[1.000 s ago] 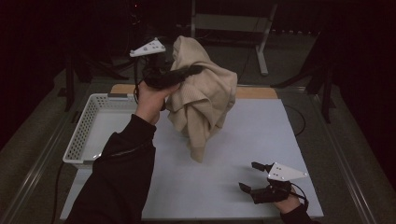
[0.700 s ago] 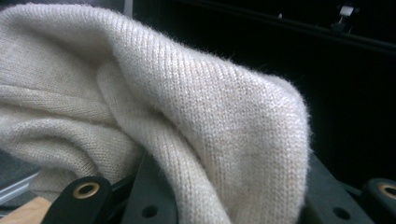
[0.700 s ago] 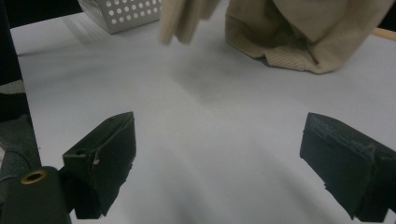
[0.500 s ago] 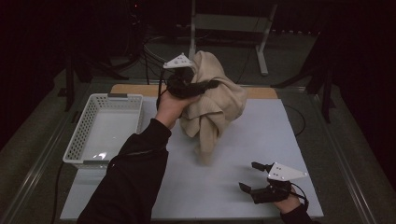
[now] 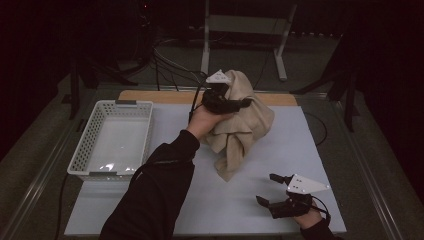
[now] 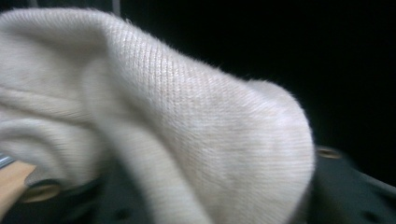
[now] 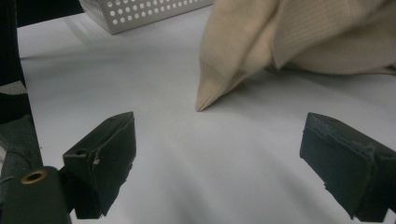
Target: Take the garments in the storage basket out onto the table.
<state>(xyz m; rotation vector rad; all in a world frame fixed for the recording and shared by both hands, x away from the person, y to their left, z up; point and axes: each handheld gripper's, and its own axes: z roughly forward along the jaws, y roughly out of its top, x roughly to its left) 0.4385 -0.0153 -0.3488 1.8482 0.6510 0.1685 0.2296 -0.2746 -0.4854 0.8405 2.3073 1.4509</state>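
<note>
A beige knitted cloth (image 5: 245, 125) hangs bunched from my left gripper (image 5: 235, 102) above the back of the white table top (image 5: 210, 205); its lower end touches the table. In the left gripper view the cloth (image 6: 187, 130) drapes over and between the jaws, which have just been opening, and it hides the pads. My right gripper (image 5: 266, 188) rests near the front right edge, open with nothing in it (image 7: 219, 158). The cloth's pointed corner (image 7: 205, 100) lies on the table a short way beyond its jaws.
A white perforated basket (image 5: 82, 150) stands at the left of the table with nothing in it; its corner (image 7: 140, 14) shows far off in the right gripper view. A wooden strip (image 5: 150, 95) runs along the back edge. Cables and a stand lie behind the table.
My left hand has carried the cloth to the right and downward, from near the basket to the back middle; the cloth's lower end now rests on the table. The right gripper has kept still.
</note>
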